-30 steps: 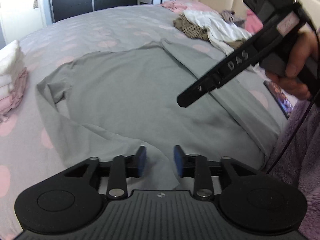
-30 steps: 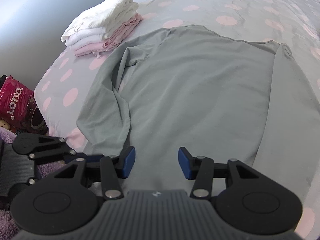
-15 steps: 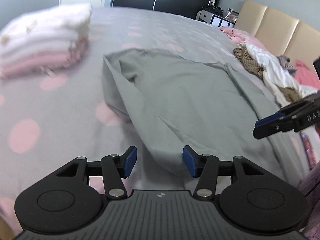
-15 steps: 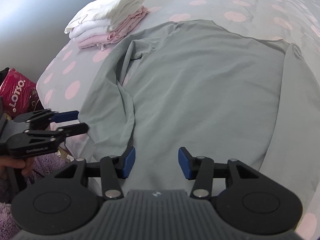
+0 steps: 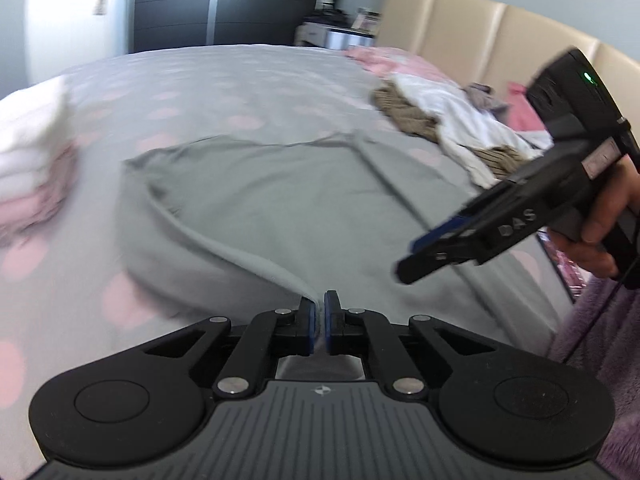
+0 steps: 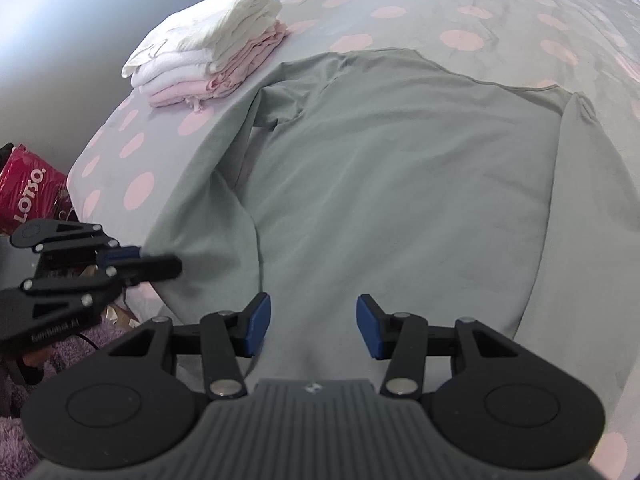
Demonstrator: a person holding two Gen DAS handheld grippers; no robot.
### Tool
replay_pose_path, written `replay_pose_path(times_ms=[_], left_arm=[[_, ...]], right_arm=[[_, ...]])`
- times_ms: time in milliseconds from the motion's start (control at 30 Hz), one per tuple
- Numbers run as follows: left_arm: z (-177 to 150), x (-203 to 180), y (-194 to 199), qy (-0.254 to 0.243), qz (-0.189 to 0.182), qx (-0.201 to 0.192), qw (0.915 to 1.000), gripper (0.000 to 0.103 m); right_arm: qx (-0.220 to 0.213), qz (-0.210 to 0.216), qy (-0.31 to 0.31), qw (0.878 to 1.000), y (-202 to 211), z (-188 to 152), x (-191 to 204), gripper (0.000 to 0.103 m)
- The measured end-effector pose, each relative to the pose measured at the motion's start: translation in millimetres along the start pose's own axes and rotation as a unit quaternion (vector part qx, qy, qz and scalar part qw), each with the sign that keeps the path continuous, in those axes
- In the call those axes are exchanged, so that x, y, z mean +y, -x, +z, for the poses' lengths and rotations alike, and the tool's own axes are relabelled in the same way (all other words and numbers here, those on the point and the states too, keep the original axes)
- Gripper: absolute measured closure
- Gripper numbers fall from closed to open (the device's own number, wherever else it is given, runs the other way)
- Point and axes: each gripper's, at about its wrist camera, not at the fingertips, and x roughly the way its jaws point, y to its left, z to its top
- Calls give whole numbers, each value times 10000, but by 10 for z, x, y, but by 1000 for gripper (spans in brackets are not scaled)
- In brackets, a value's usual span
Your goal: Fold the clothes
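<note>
Since half a second ago the left tool (image 5: 319, 322) has swung back toward the near edge of the grey shirt (image 6: 392, 168), and its jaws have just been closing — they now stand pressed together, pinching a raised fold of the shirt's hem between the blue pads (image 5: 307, 326). The right tool (image 6: 312, 326) has kept its place, jaws spread, with grey cloth under the gap but nothing touching its pads.

The bed (image 6: 460, 4), covered in grey with pink dots, carries everything. The grey shirt lies spread flat ahead of both tools, its near hem just below the right tool and one sleeve folded along the side to that tool's right. Beyond the left tool and off to its right, near the headboard (image 5: 460, 36), sits a loose heap of unfolded clothes (image 5: 448, 120). A folded stack of white and pink garments (image 6: 212, 40) lies well beyond the right tool to its left, close to the shirt's far corner. A red bag (image 6: 24, 188) shows beside the bed — to the left of the left tool.
</note>
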Motion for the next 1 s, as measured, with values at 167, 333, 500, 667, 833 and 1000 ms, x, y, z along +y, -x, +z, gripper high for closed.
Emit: replay_pose_path(times_ms=[167,333,500,667,833,1000], left_arm=[[125,-209,-356,-210,-298,41,9993,101],[113,-291,-692,-117,-499,244,9984,98],[42,-391,-645,-290,-594,440,9968,61],[7,-453,-399,-384,-478,475,9970,50],[-94,-313,-196,-196,144,462,9986,49],[-238,12,-279,591,596,640,9944,49]], right_arm=[[-109,-197,-150,9996,64,-3,-109,52],[-88,-501,-250,9984,72,-44,-260,52],[-90,-582,-386,9975,88,-97,-402,52],[-175,-368,-438,9982,105,-119,-386,52],[-256,-52,-257,9993,117,-80,-219,53],[-244,270,-184,9992,61,-36,-39,53]])
